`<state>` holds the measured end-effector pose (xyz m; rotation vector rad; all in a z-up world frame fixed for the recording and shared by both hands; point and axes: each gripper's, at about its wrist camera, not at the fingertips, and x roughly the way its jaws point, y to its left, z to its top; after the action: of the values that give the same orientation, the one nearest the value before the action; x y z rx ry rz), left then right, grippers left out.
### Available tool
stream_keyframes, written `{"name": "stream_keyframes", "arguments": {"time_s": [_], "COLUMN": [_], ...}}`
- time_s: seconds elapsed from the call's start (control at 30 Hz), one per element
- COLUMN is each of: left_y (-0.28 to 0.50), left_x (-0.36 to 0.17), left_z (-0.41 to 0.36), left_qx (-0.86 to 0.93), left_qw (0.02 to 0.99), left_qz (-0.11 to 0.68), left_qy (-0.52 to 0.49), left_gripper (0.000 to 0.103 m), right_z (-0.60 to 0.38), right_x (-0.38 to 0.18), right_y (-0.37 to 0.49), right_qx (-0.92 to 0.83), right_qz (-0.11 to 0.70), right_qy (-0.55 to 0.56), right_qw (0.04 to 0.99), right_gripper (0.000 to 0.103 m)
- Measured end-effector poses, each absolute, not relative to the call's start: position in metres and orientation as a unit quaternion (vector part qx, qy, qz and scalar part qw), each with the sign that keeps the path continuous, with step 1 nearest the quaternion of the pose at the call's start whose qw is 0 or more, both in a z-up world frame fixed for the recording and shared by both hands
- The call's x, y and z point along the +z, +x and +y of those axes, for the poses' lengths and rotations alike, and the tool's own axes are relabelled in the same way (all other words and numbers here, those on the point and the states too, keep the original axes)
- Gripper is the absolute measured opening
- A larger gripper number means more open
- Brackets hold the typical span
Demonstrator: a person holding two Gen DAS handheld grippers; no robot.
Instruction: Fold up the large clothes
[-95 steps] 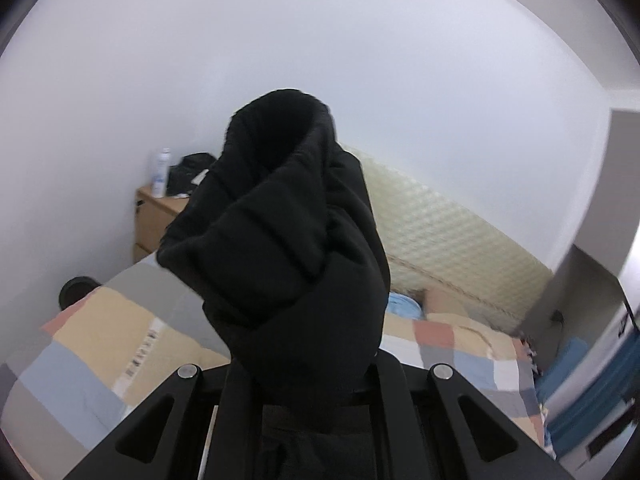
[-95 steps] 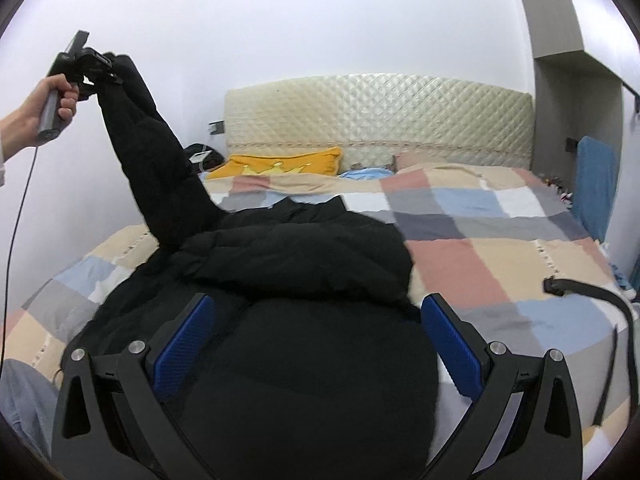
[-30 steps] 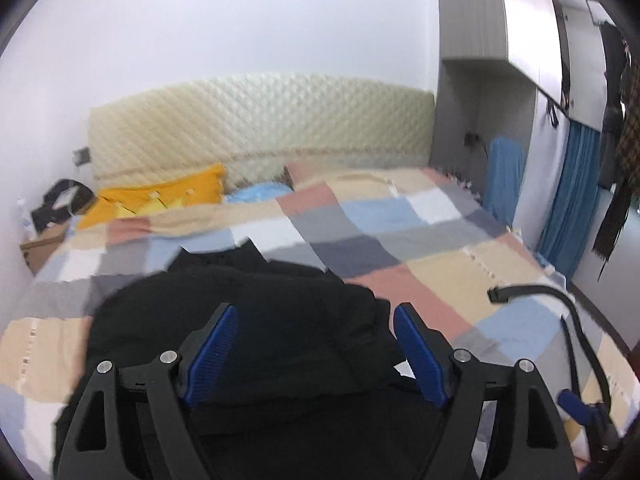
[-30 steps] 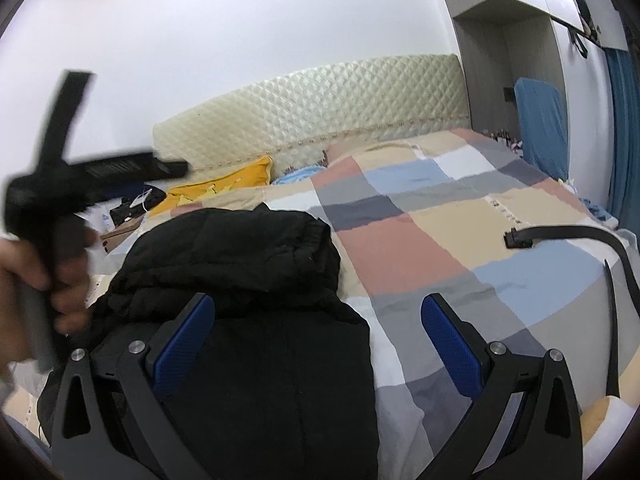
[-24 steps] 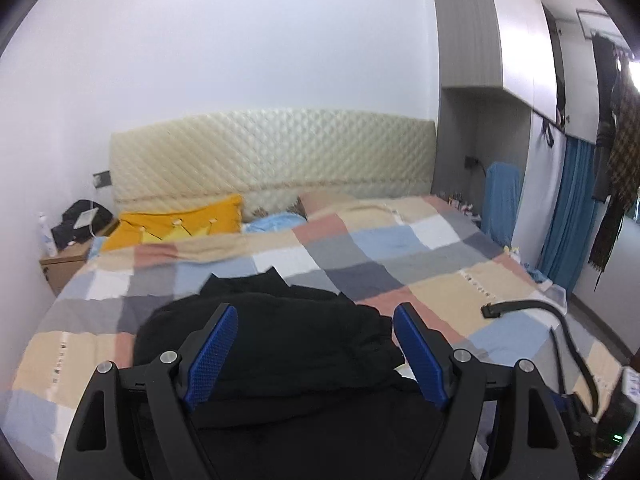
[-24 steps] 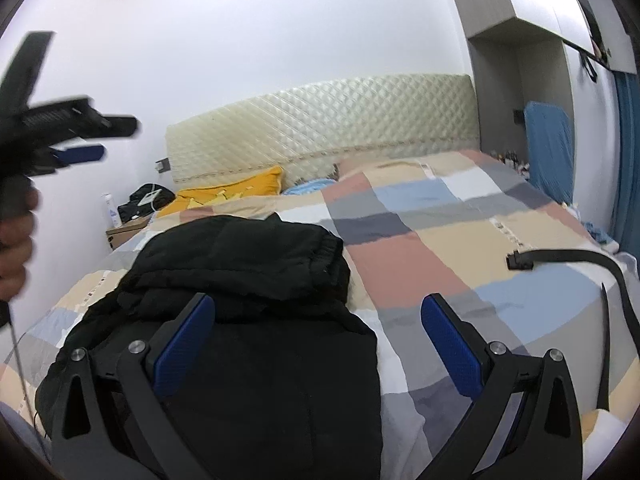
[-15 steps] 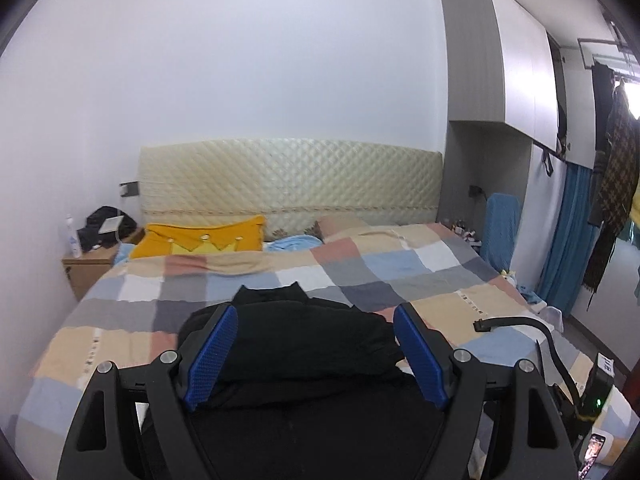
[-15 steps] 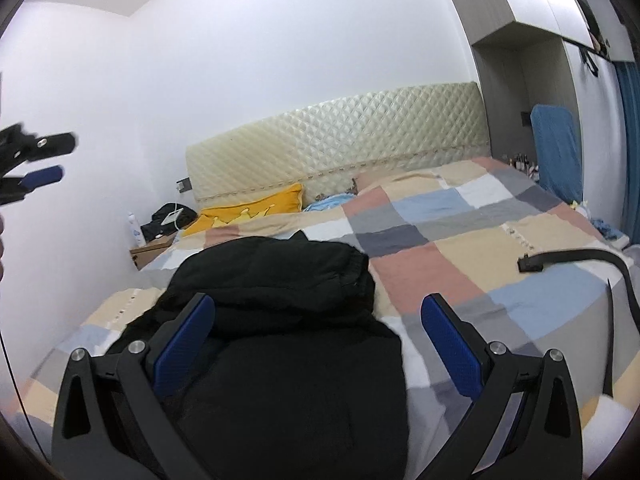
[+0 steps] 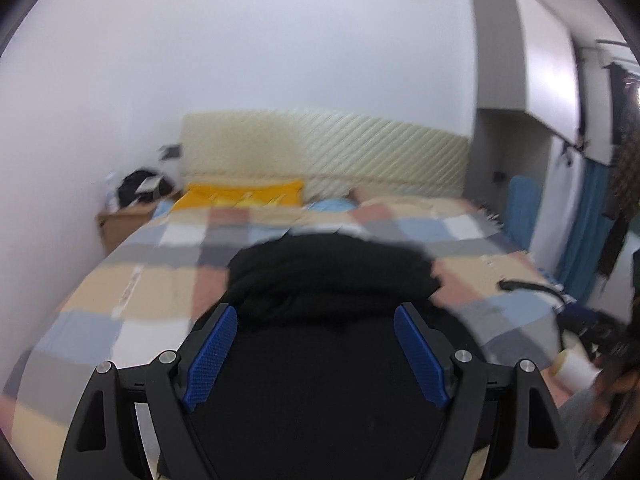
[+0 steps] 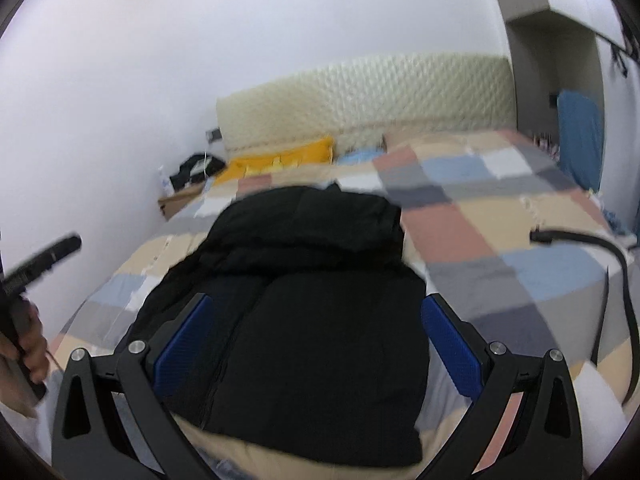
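We hold both grippers, left and right, jaws released, above the folded black jacket on the bed.

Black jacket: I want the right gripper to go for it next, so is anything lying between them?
Nothing visible. The open right gripper frames the black jacket directly; the black strap lies off to the right on the bed.

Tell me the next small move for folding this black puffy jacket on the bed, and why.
Probably bring both grippers down to the near hem of the black puffy jacket and grip it, to fold it toward the collar. The jacket lies flat on the checked bedspread with its sleeves already folded across the top, and the left gripper and right gripper both hover open and empty above it.
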<state>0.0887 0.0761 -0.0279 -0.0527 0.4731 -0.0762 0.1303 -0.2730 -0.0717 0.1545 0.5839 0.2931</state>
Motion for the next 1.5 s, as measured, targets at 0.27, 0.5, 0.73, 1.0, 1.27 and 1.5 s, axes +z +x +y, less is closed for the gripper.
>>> {"name": "stream_keyframes", "arguments": {"time_s": [0.27,0.5,0.73,1.0,1.27,1.5], "left_y": [0.083,0.112,0.14,0.156,0.159,0.164], "left_x": [-0.094,-0.109,-0.117,-0.137,-0.149,-0.154], "left_z": [0.113,0.144,0.16,0.18,0.181,0.18], "left_qx": [0.013,0.031,0.036,0.051,0.053,0.042], "left_qw": [0.962,0.956,0.949,0.93,0.924,0.919], "left_qz": [0.273,0.291,0.309,0.352,0.365,0.377], "left_qy": [-0.017,-0.035,-0.046,-0.09,-0.096,-0.105], "left_gripper": [0.081,0.081,0.081,0.081,0.081,0.081], "right_z": [-0.283,-0.318,-0.328,-0.317,-0.306,-0.312], "right_x": [-0.109,-0.173,-0.237,-0.289,-0.308,-0.254], "right_y": [0.138,0.206,0.236,0.243,0.241,0.231], "right_qx": [0.155,0.15,0.077,0.012,0.069,0.208], "right_qz": [0.374,0.512,0.609,0.688,0.692,0.57], "right_qy": [0.104,0.237,0.27,0.224,0.269,0.352], "right_qw": [0.909,0.812,0.742,0.691,0.666,0.713], "right_gripper": [0.103,0.103,0.103,0.103,0.103,0.102]}}
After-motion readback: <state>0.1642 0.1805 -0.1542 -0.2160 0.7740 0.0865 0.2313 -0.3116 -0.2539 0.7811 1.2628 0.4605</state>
